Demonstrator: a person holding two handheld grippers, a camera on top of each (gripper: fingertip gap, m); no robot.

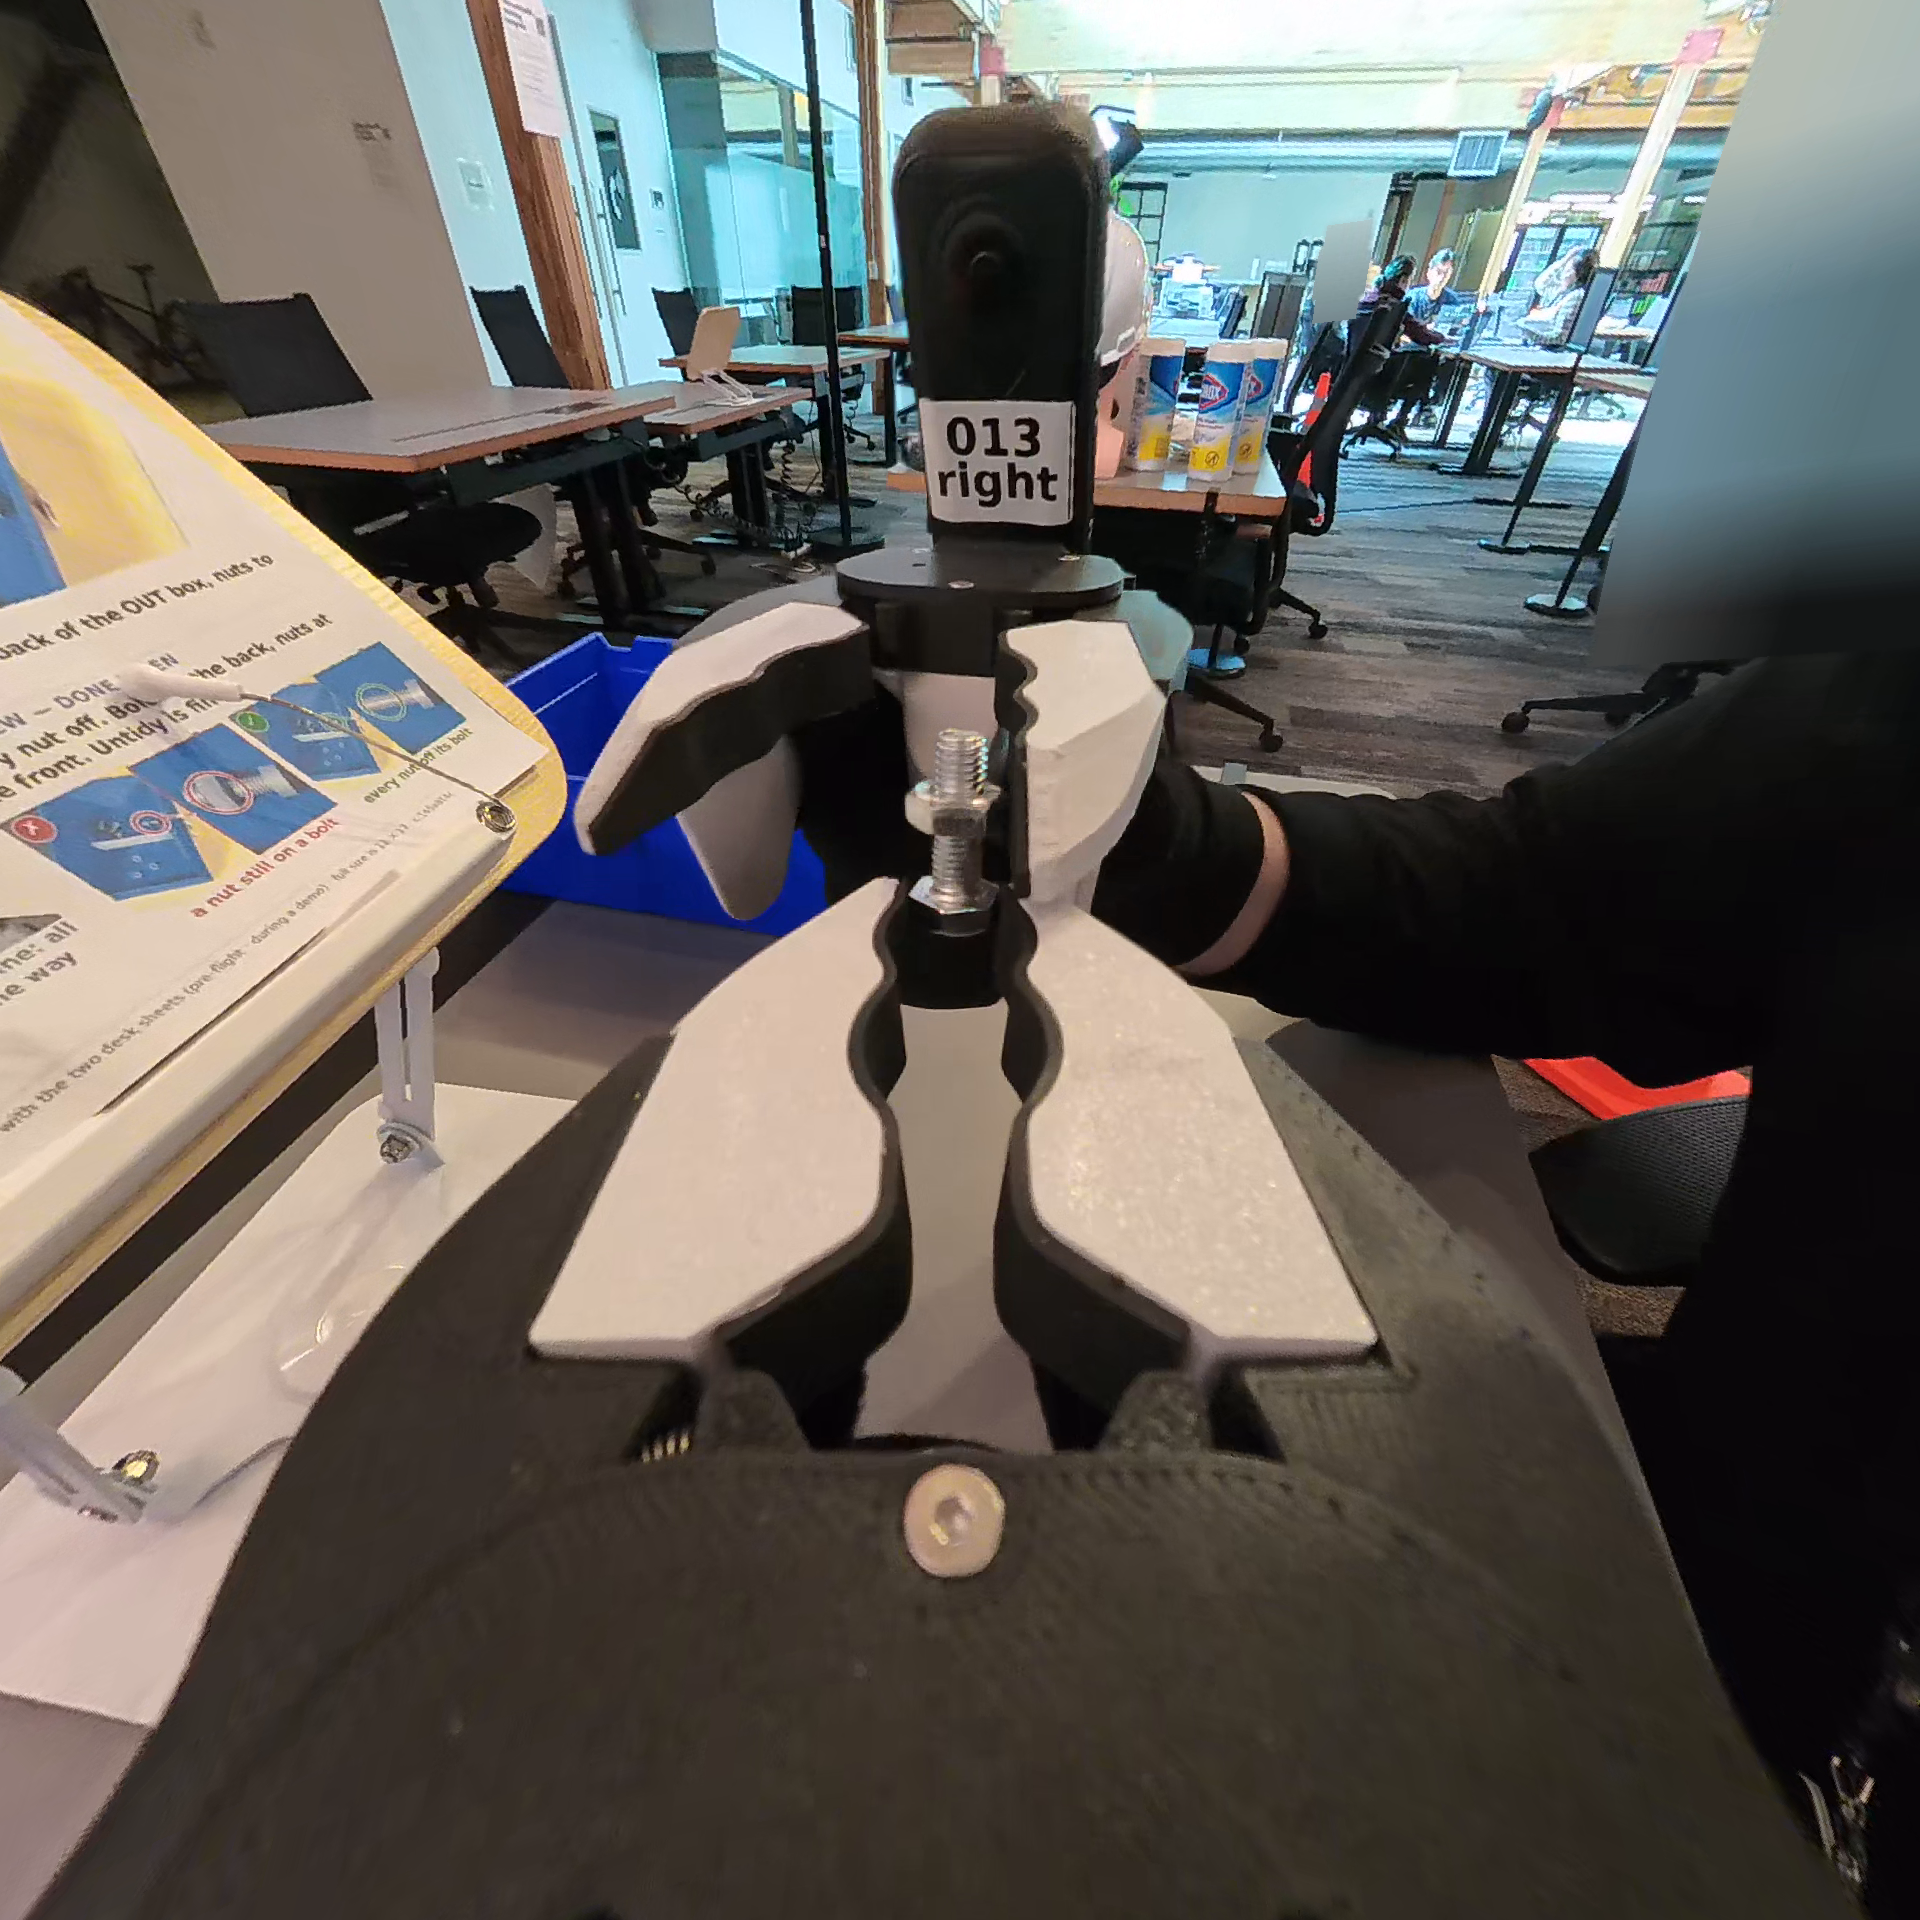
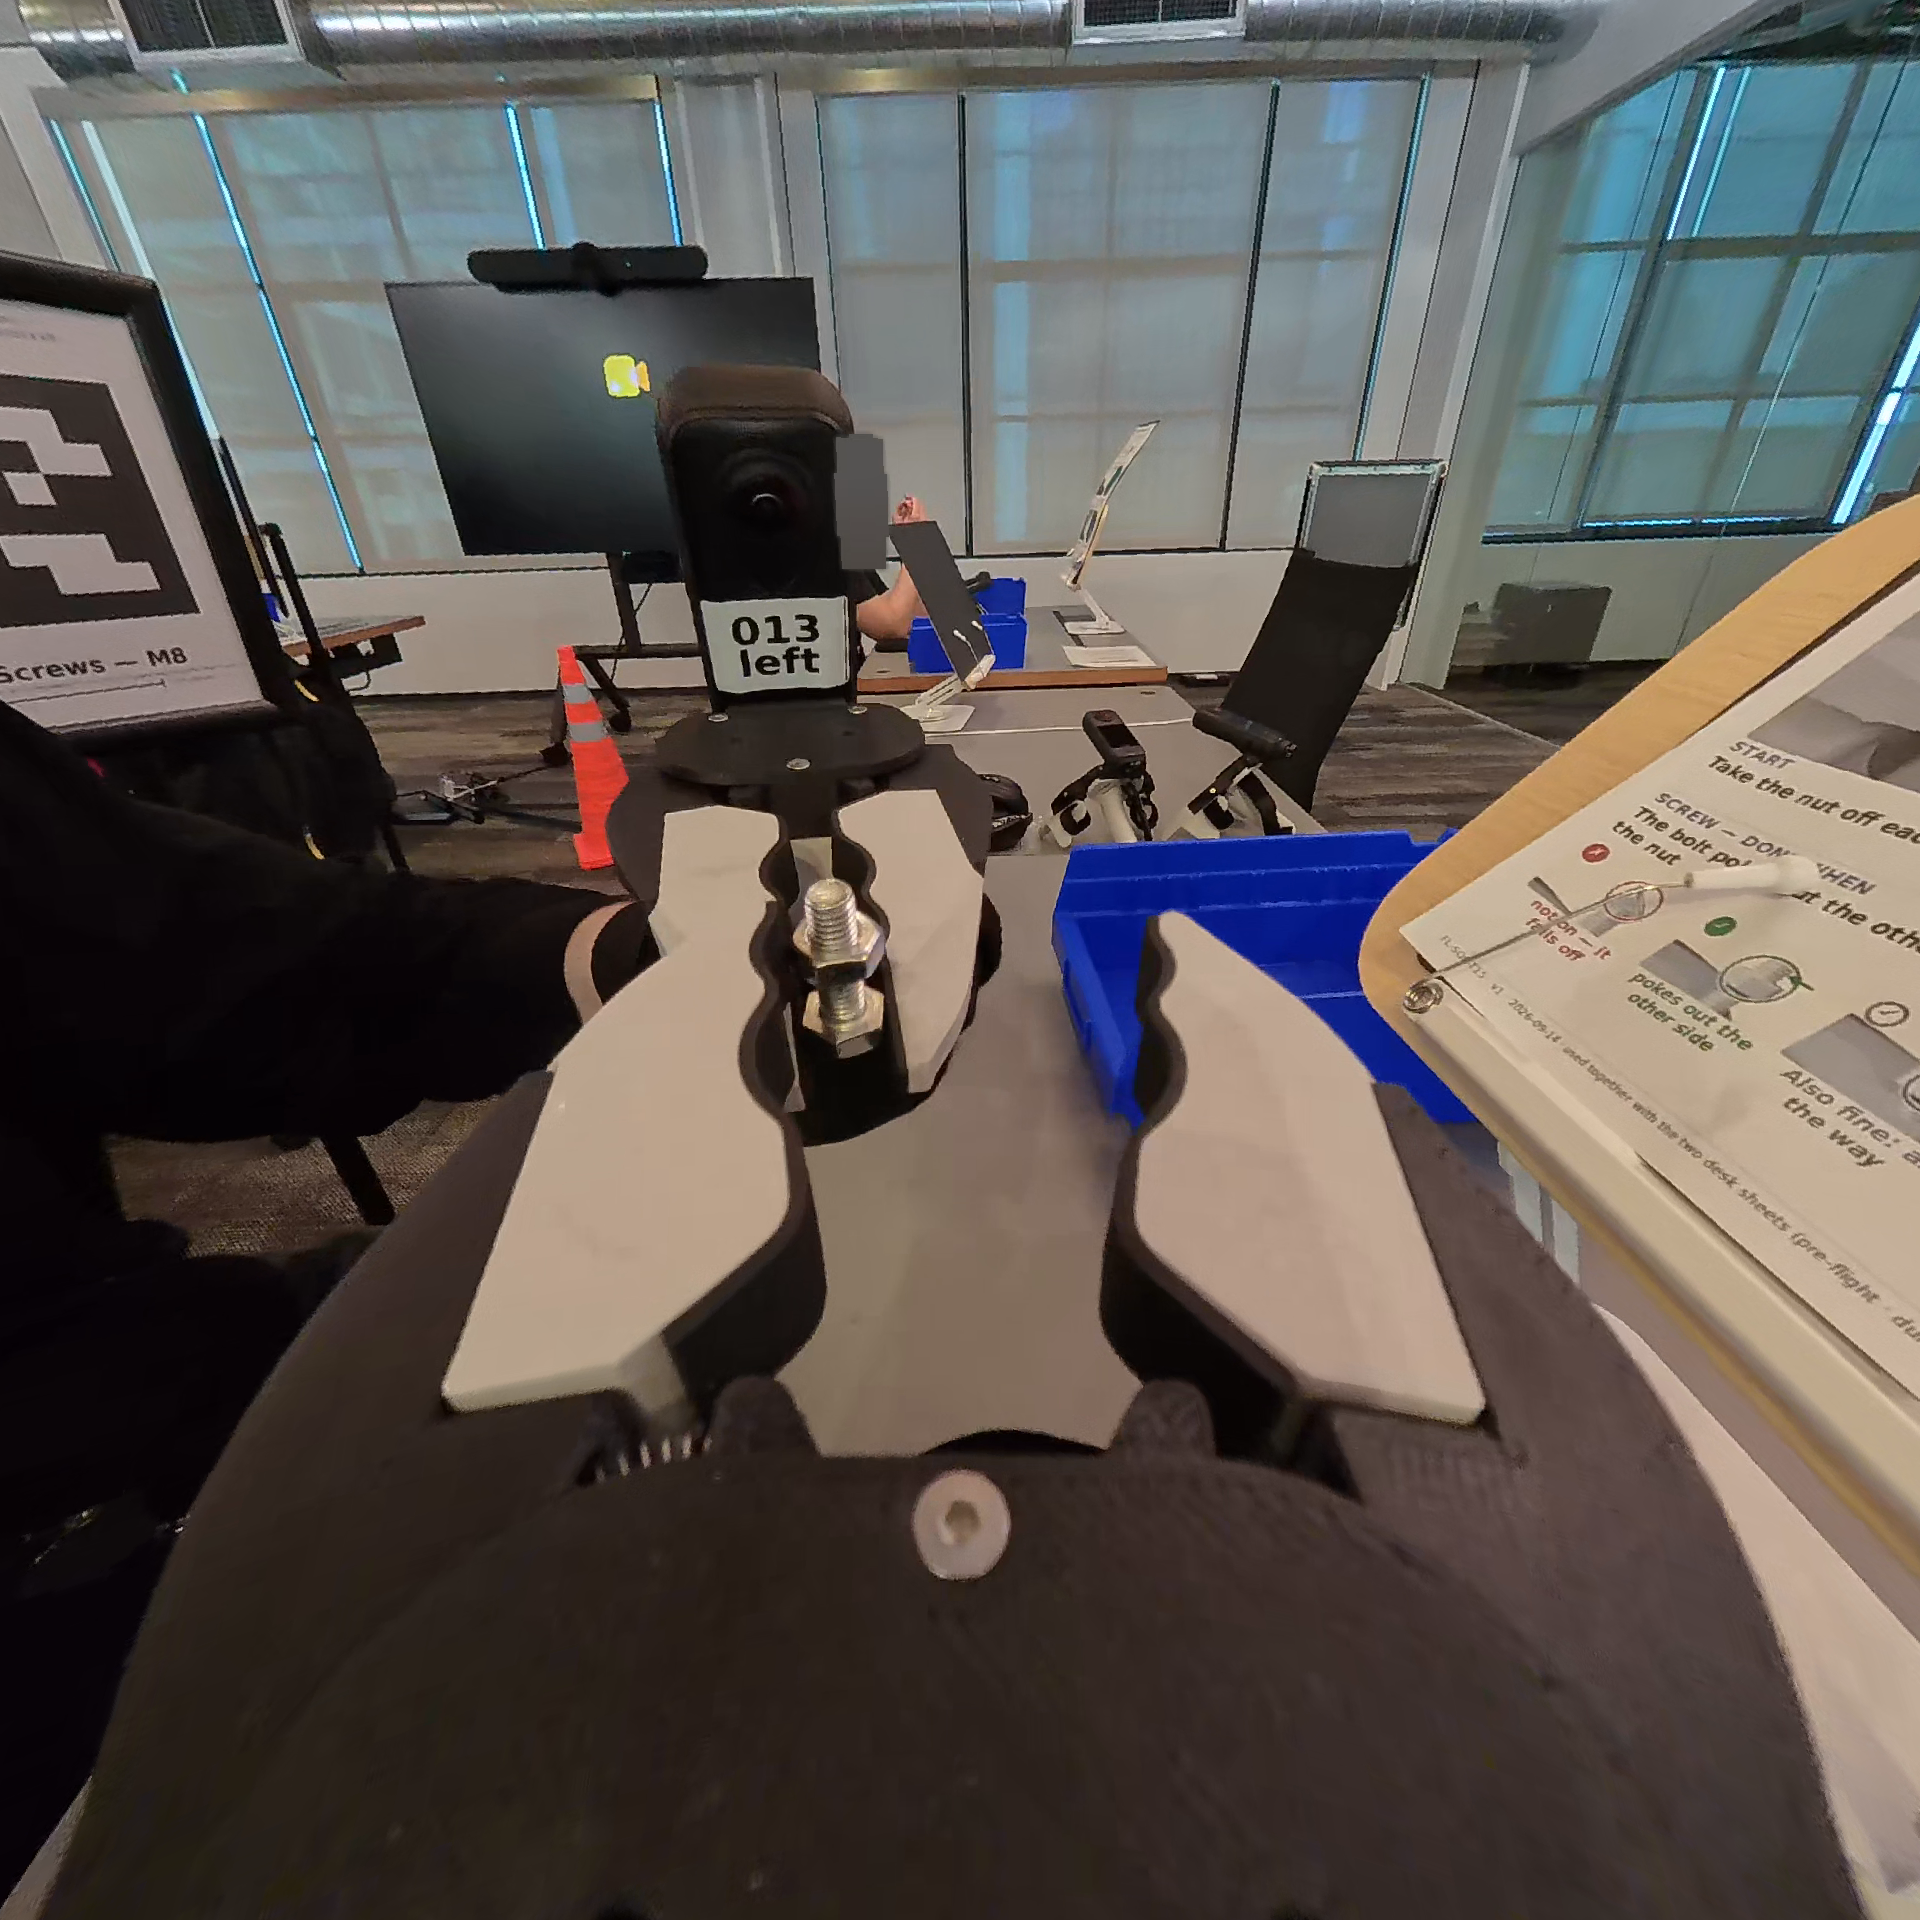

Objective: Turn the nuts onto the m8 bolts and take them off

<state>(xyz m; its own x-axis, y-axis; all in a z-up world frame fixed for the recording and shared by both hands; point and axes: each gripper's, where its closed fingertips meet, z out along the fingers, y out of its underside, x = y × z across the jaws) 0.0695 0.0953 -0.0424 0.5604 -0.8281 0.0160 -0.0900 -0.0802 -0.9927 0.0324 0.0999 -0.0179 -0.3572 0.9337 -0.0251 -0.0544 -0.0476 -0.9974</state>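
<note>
Fingers (image 1: 935, 935) left clamp bolt (image 1: 961, 769) head — right gripper (image 2: 956, 997) fingers spread | nut (image 1: 951, 802) mid-thread

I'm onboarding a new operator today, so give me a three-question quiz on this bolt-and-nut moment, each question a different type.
1. True or false: the nut sits partway down the thread, with the bolt tip showing above it.
2. Multiple choice: the left gripper grips the bolt by (A) its tip, (B) its hex head, (C) the nut.
3. Fill in: the right gripper fingers stand ____ apart around the bolt, and the bin behind is ____.

Key: 1 true; 2 B; 3 wide, blue.
</note>
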